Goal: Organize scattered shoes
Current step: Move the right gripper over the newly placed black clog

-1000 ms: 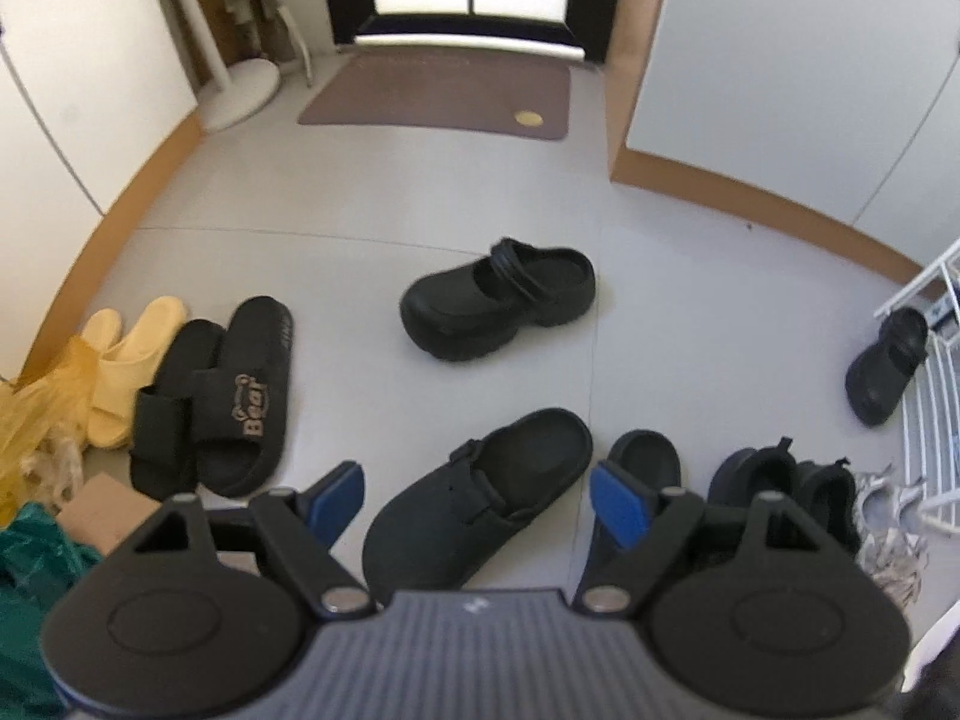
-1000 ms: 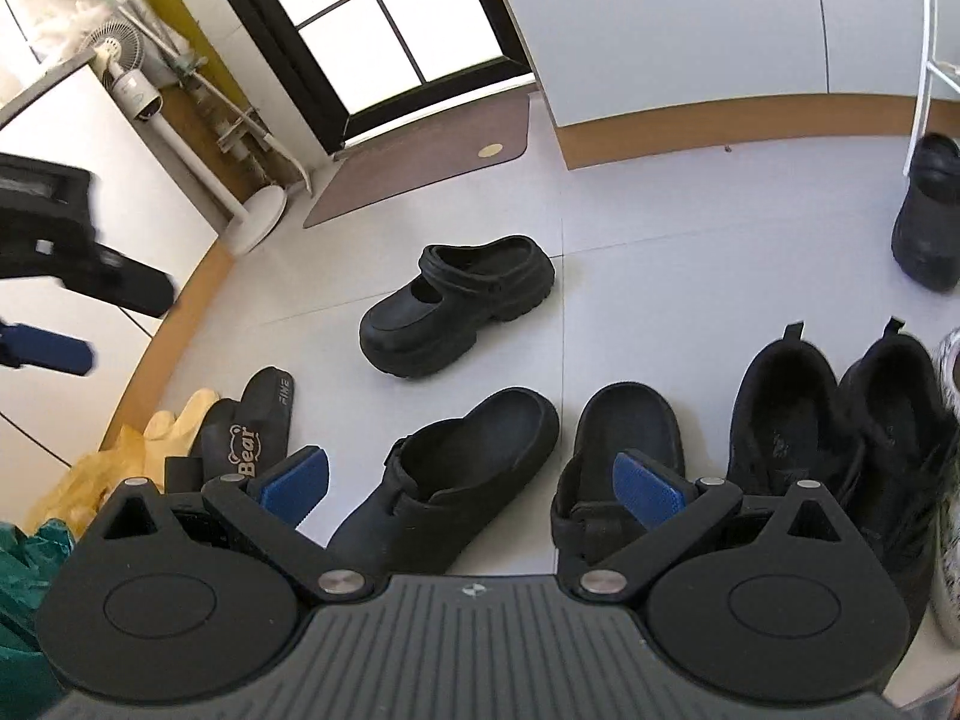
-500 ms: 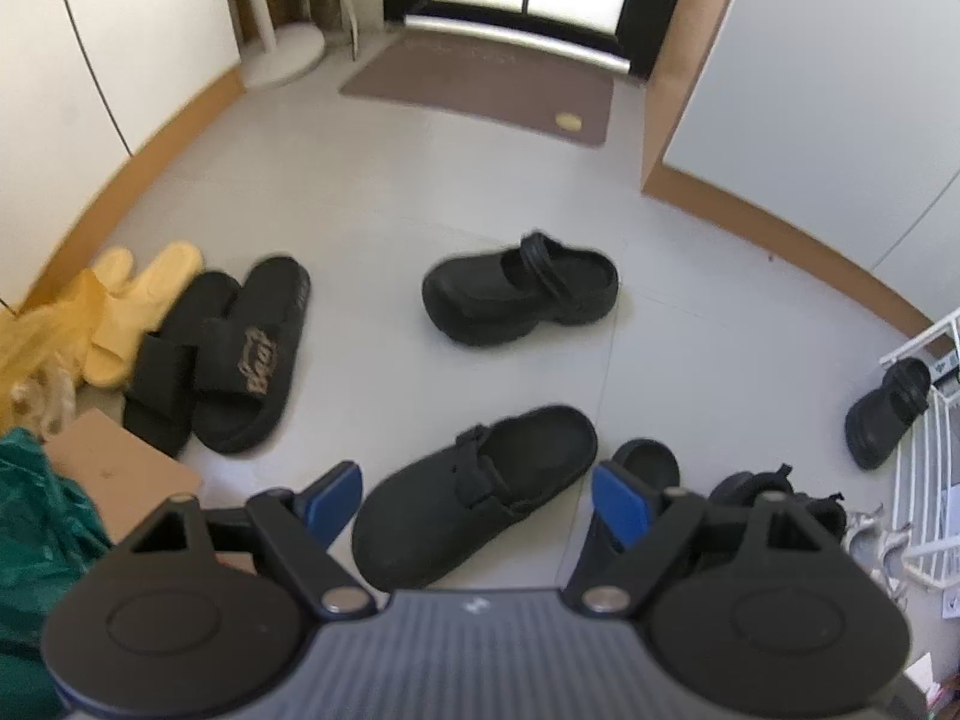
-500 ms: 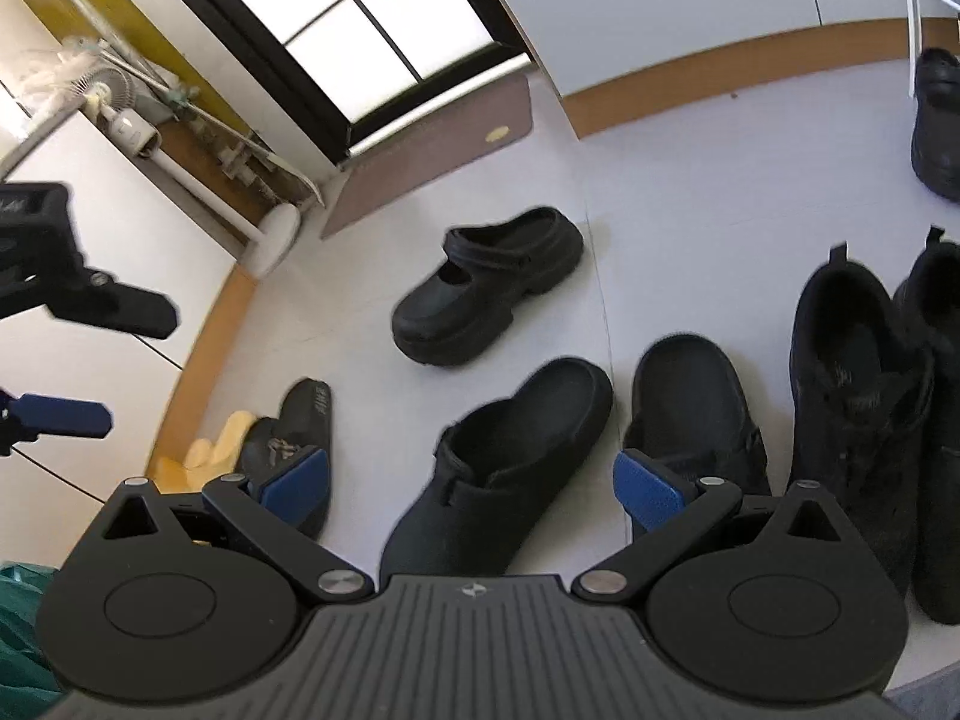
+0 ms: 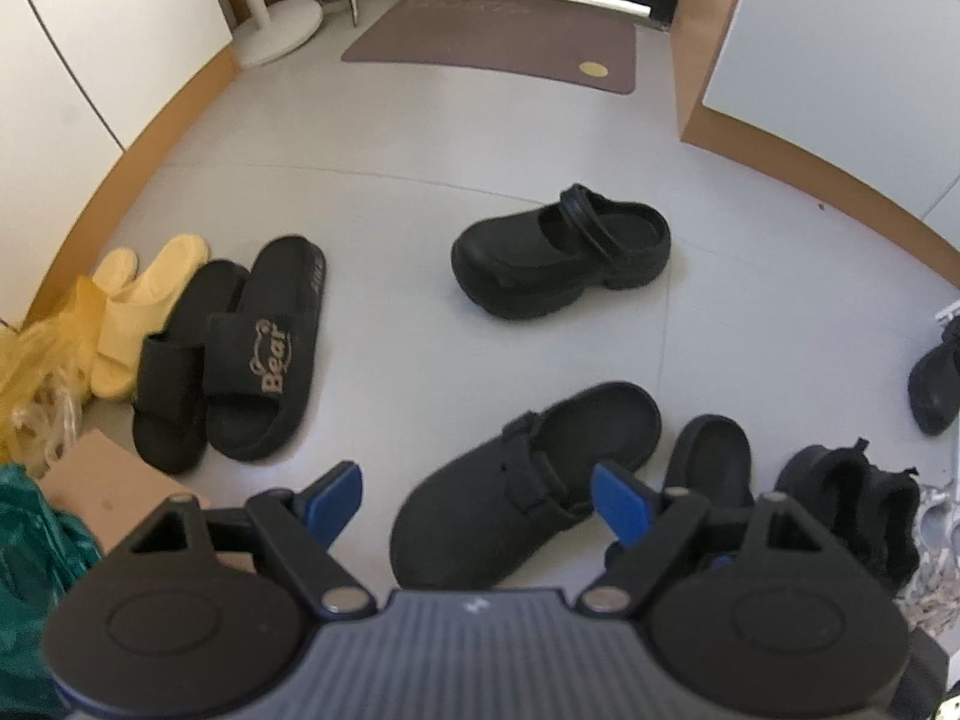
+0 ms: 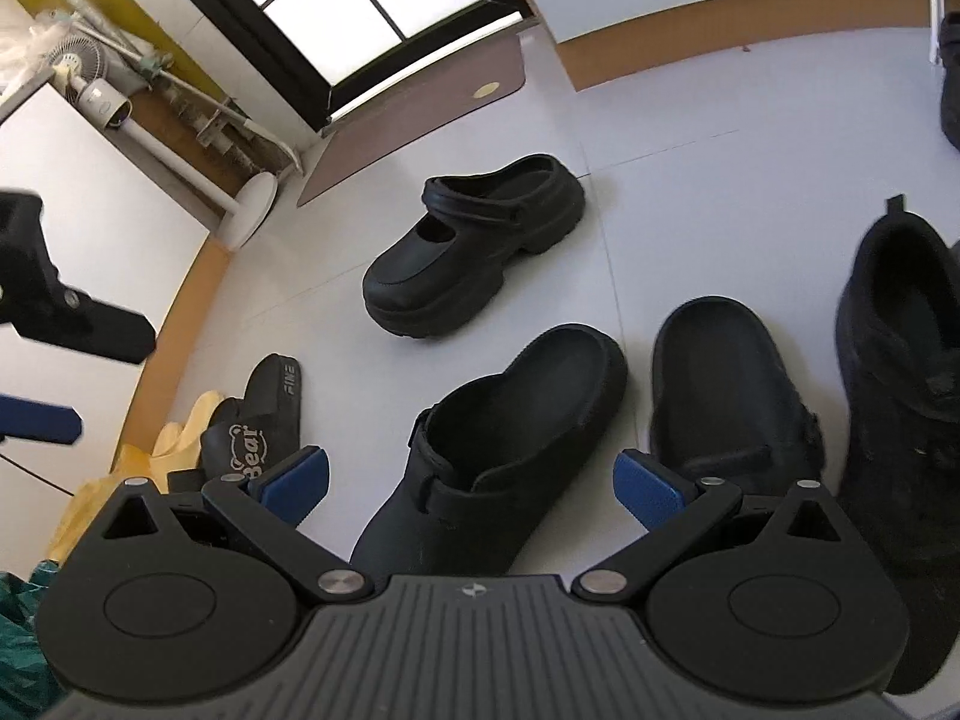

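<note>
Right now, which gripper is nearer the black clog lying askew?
Right. The right gripper hangs just above the black clog; the left gripper sits higher and off to its left.

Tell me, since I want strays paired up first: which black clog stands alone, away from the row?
The chunky platform clog with the heel strap, alone mid-floor toward the doormat. The two flat clogs sit side by side nearest the tools.

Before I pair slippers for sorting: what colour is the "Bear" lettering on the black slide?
Tan-gold on the black slide, clearest in the left wrist view.
</note>
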The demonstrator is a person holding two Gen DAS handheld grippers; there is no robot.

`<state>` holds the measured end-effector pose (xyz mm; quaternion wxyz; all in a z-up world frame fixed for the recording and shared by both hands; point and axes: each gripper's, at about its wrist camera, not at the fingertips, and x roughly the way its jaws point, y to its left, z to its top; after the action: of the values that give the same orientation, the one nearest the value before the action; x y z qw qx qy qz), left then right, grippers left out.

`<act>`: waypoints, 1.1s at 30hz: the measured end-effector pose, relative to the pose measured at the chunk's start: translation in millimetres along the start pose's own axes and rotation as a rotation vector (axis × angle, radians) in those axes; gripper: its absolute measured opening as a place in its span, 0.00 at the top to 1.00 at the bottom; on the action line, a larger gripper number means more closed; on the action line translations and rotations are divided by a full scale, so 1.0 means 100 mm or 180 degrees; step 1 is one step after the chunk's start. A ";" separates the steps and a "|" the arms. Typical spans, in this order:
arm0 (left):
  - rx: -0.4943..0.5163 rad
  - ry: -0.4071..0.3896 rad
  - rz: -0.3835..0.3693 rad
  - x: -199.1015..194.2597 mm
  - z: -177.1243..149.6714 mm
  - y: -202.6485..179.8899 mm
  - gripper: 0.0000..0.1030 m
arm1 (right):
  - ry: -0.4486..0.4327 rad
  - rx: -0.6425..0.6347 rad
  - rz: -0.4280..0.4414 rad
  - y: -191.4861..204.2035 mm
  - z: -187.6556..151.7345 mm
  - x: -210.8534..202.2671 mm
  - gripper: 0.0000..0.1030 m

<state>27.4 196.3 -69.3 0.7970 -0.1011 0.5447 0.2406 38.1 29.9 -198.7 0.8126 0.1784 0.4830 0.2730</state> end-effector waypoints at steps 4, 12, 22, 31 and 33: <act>-0.0169 0.0153 0.0081 0.12 -0.05 0.19 0.25 | 0.0015 -0.0047 0.0064 0.06 -0.09 0.08 0.00; -0.0239 0.0063 0.0050 0.09 -0.03 0.26 0.26 | 0.0179 -0.0077 0.0023 0.11 -0.41 0.34 0.00; -0.0282 -0.0039 -0.0029 0.01 0.04 0.21 0.25 | 0.0214 -0.0039 -0.0094 0.17 -0.50 0.67 0.07; -0.0336 -0.0008 0.0134 0.09 0.00 0.35 0.23 | 0.0449 0.0145 -0.0231 0.09 -0.53 1.06 0.07; -0.0428 0.0026 0.0130 0.11 0.00 0.42 0.23 | 0.0544 0.0153 -0.0217 0.08 -0.55 1.16 0.07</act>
<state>10.2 235.5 -75.4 0.7810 -0.1443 0.5325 0.2925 32.4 108.9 -299.7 0.7728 0.1573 0.5627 0.2477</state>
